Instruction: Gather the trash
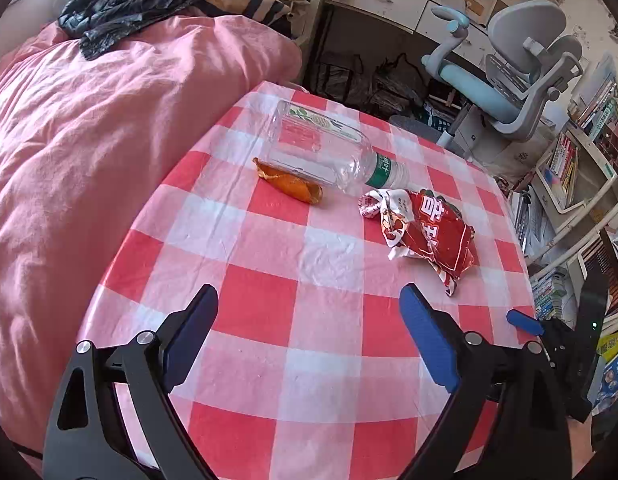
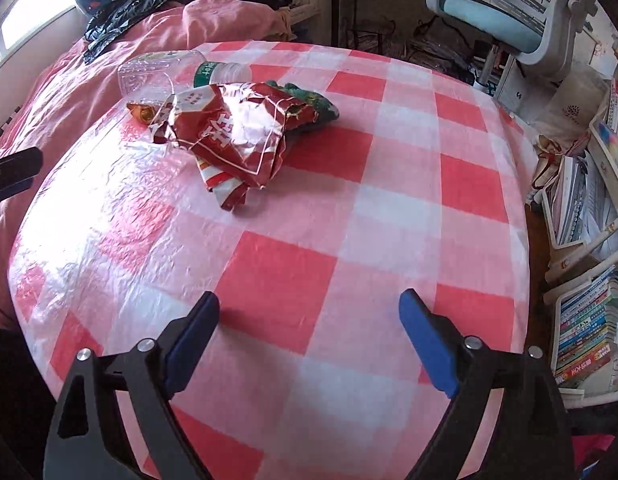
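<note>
Clear empty plastic bottle with green label on its side, upper centre of left wrist frame, on red-and-white checked tablecloth; partly hidden behind crumpled red foil snack bag in right wrist frame. Small orange wrapper touching bottle, print unreadable. Black plastic bag heaped on pink quilt, upper left. Left gripper spread wide, holding nothing. Right gripper likewise wide, holding nothing.

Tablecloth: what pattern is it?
Red, pink and white checks on the tablecloth, clearest in the right wrist view.
</note>
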Motion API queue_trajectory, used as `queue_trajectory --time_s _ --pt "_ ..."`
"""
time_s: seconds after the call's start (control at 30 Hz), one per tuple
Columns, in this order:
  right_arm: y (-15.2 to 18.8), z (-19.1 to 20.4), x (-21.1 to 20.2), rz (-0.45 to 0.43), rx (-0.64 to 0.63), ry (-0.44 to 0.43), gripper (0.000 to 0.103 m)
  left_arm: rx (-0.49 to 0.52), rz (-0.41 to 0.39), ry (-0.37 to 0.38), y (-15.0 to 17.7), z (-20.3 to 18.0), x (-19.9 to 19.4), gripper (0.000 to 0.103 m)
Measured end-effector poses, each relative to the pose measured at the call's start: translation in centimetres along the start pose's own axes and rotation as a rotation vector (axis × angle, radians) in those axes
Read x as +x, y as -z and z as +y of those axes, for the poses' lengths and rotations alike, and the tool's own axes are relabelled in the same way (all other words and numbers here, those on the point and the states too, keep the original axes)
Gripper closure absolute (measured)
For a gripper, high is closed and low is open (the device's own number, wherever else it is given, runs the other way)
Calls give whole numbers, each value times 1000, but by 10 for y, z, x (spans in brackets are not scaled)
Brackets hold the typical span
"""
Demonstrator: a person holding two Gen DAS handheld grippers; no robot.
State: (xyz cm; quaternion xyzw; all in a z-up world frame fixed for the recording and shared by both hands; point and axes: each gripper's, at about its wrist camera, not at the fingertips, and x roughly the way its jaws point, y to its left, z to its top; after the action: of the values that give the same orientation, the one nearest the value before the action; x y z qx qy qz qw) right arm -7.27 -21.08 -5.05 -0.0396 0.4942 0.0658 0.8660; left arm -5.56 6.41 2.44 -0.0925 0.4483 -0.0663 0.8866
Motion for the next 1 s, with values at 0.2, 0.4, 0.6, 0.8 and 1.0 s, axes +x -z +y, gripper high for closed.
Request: queue_trajectory --time_s 0.2,0.4,0.6,0.8,1.0 --pt "-21 4 14 -42 27 27 7 -13 12 21 -11 12 4 10" --pt "-36 4 25 -50 47 39 7 -34 37 34 -18 19 13 10" --pt "-38 5 27 -49 49 34 7 -74 38 42 -28 24 16 9" --pt "-37 5 27 -49 49 34 7 -48 48 79 -24 9 15 8" --pt "-37 5 27 -50 49 34 7 47 44 65 -14 -8 13 8"
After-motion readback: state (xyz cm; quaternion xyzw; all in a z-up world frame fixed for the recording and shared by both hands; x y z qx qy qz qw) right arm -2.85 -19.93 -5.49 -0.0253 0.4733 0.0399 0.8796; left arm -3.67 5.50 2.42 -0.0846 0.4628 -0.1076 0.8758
